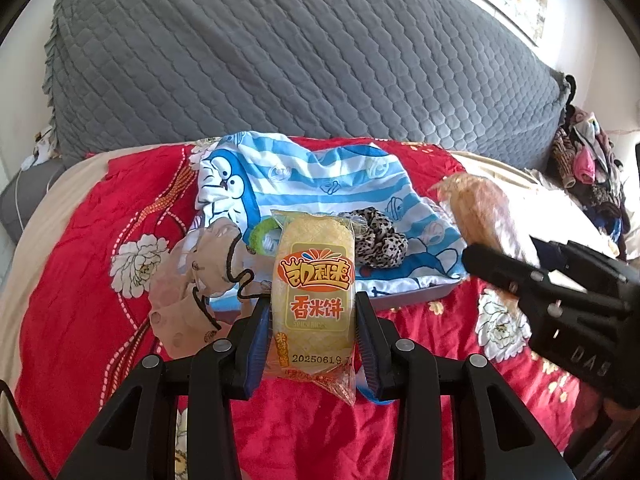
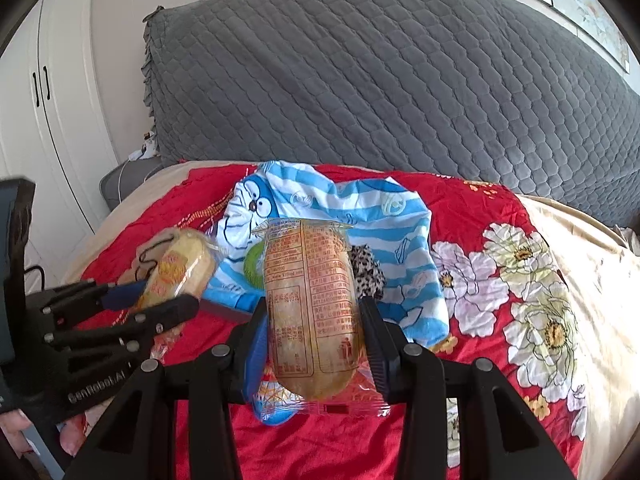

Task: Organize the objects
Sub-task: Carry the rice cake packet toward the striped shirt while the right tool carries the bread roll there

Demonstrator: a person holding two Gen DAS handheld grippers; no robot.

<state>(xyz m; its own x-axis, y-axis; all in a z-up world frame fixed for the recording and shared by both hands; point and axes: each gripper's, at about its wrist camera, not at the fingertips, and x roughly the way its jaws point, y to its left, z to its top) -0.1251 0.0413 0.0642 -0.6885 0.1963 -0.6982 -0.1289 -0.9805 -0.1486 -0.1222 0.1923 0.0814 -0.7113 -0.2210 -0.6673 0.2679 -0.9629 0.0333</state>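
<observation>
My left gripper (image 1: 312,332) is shut on a yellow rice cracker packet (image 1: 314,300), label side towards the camera, held above the red bedspread; it also shows at the left of the right wrist view (image 2: 176,276). My right gripper (image 2: 316,344) is shut on a second rice cracker packet (image 2: 310,304), printed back showing; this packet also shows in the left wrist view (image 1: 480,216). Behind both lies a blue striped cartoon cloth (image 1: 320,184) over a tray (image 1: 416,296), with a leopard-print scrunchie (image 1: 380,240) and a green ring (image 1: 260,236) on it.
A beige face mask with black cord (image 1: 192,292) lies left of the tray. The red floral bedspread (image 2: 500,280) covers the bed, with a grey quilted headboard (image 2: 380,72) behind. A pile of clothes (image 1: 588,160) sits far right. White wardrobe doors (image 2: 48,120) stand left.
</observation>
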